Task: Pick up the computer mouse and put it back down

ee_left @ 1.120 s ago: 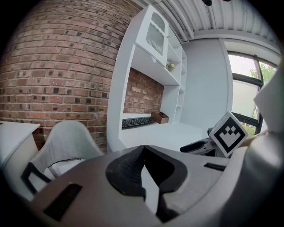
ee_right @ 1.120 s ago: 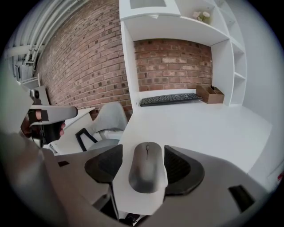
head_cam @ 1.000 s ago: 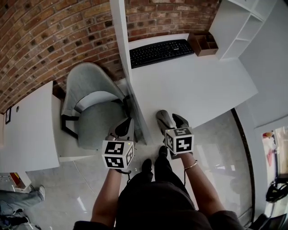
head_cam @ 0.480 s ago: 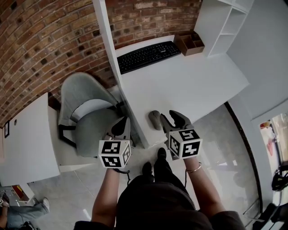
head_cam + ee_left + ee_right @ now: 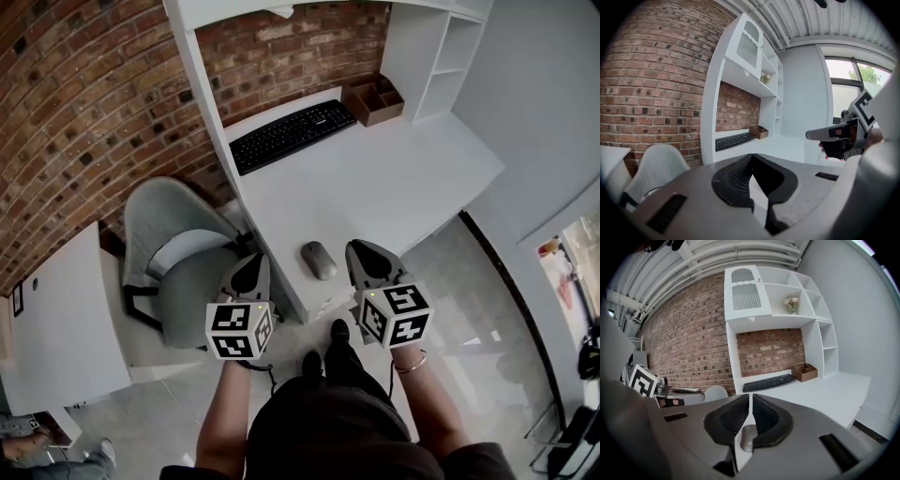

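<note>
The grey computer mouse (image 5: 319, 260) lies flat on the white desk (image 5: 403, 178), close to its front edge. My right gripper (image 5: 355, 248) hovers just right of the mouse and apart from it. Its jaws are closing and stand almost together with nothing between them. In the right gripper view the mouse (image 5: 748, 437) shows low down through the gap behind the gripper's tips (image 5: 751, 399). My left gripper (image 5: 249, 262) hangs beyond the desk's left side, over the chair, its jaws (image 5: 750, 162) together and holding nothing.
A black keyboard (image 5: 291, 133) lies at the back of the desk under white shelving, with a brown wooden organiser (image 5: 373, 100) to its right. A grey chair (image 5: 178, 248) stands left of the desk. A second white table (image 5: 56, 323) is at far left.
My right gripper's jaws have gone from wide open to nearly together, and it has lifted and drawn back from the mouse, which stays on the desk. The left gripper rose slightly.
</note>
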Demonstrator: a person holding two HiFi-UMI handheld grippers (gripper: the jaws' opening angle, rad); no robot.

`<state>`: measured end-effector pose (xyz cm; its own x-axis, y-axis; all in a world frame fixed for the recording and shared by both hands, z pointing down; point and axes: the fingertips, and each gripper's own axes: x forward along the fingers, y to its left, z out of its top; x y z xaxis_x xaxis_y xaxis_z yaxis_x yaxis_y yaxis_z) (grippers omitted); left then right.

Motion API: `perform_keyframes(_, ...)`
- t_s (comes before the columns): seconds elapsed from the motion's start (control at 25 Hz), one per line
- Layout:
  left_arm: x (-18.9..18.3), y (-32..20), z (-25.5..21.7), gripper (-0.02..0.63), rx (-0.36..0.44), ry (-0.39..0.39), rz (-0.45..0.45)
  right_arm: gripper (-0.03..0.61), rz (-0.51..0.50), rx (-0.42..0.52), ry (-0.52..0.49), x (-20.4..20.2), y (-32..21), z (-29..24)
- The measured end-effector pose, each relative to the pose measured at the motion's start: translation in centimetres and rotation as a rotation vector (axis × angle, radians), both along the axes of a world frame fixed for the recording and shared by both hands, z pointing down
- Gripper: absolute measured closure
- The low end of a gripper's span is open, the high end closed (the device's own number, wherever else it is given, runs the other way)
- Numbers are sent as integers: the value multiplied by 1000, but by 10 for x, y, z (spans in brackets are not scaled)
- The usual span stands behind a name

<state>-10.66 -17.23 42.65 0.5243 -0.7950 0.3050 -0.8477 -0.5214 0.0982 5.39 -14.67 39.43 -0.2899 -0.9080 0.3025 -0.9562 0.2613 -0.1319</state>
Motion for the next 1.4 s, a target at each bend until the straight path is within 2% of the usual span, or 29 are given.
perform_keyframes(0.24, 6, 2, -10, 604, 17, 0, 21, 573, 21, 81, -8, 10, 14, -22)
perform_keyframes(0.48, 11, 7, -15, 604, 27, -4, 44, 574, 54, 122, -23, 22, 29, -28)
perform_keyframes(0.64, 10, 9, -18, 604, 36, -4, 50, 574, 84, 135, -57, 32, 36, -31)
perform_keyframes(1.04, 6, 19, -21, 604, 40, 2, 54, 574, 114, 146, -57, 40, 46, -31)
perform_keyframes(1.4, 10, 25, -26, 604, 48, 11, 56, 574, 106, 157, -60, 41, 55, -33)
